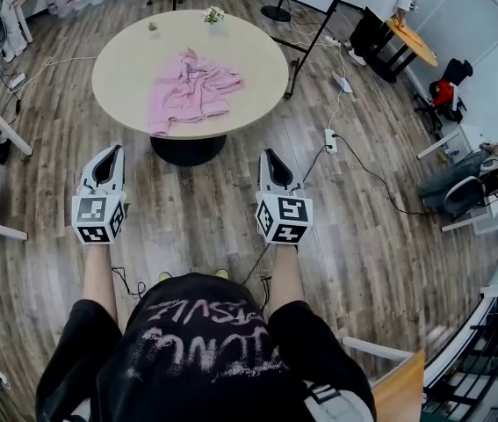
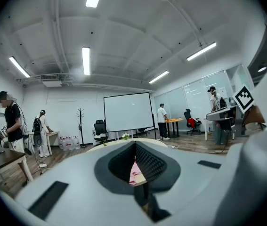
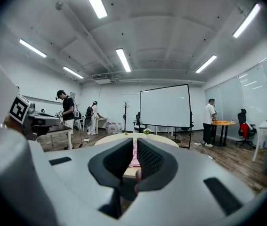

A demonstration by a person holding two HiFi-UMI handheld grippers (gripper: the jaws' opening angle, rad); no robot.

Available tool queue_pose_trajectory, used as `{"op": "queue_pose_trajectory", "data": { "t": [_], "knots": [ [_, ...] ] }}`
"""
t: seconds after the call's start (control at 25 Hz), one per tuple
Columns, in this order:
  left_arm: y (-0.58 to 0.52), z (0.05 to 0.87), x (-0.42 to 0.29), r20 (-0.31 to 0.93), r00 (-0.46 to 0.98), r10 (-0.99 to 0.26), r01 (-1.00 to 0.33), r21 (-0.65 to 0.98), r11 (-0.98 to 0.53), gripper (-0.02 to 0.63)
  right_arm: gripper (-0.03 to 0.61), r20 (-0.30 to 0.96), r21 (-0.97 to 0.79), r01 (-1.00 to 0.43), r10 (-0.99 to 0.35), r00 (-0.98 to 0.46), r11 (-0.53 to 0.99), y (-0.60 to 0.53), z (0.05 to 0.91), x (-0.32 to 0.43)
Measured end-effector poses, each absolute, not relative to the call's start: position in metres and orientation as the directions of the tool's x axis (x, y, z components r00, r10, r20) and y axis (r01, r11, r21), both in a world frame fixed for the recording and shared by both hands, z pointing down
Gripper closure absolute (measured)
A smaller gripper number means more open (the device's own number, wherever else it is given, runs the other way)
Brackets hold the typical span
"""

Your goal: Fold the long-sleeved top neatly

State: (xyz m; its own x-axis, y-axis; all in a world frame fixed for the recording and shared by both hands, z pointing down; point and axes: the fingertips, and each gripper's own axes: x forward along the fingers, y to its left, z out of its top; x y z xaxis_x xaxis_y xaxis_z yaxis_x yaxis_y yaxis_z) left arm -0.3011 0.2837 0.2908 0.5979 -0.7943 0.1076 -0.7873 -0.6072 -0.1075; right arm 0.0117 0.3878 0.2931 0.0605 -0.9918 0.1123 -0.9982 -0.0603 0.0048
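Observation:
The pink long-sleeved top (image 1: pixel 191 90) lies crumpled on the round beige table (image 1: pixel 126 69), well ahead of both grippers. I hold my left gripper (image 1: pixel 108 155) and my right gripper (image 1: pixel 271 158) side by side over the wooden floor, short of the table and pointing at it. In the left gripper view the left gripper (image 2: pixel 134 143) is shut and empty, with a sliver of the top (image 2: pixel 135 172) showing beyond it. In the right gripper view the right gripper (image 3: pixel 135 140) stands a narrow slit open with nothing in it, and the top (image 3: pixel 134 157) shows through the slit.
A small potted plant (image 1: pixel 214 14) stands at the table's far edge. Power strips and cables (image 1: pixel 329 139) trail over the floor on the right, beside a slanted black stand pole (image 1: pixel 319 25). A person (image 1: pixel 387 9) stands at an orange table at the far right. Desks and chairs line the walls.

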Motion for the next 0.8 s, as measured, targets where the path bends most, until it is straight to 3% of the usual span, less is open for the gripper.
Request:
{"op": "queue_pose_trajectory", "data": {
  "t": [0.36,0.52,0.8],
  "knots": [
    [0.284,0.296,-0.297,0.121,0.601,-0.79,-0.783,-0.11,-0.612,0.563,0.475,0.123,-0.001,-1.0,-0.992,0.02,-0.021,0.383,0.3,0.009],
    [0.284,0.297,-0.29,0.135,0.608,-0.783,-0.777,-0.101,-0.621,0.477,0.432,0.131,-0.007,-1.0,-0.991,0.0,-0.001,0.381,0.301,0.01],
    [0.286,0.301,-0.28,0.143,0.607,-0.782,-0.778,-0.098,-0.621,0.411,0.387,0.139,-0.005,-0.999,-0.99,-0.034,0.033,0.381,0.304,0.016]
  ]
}}
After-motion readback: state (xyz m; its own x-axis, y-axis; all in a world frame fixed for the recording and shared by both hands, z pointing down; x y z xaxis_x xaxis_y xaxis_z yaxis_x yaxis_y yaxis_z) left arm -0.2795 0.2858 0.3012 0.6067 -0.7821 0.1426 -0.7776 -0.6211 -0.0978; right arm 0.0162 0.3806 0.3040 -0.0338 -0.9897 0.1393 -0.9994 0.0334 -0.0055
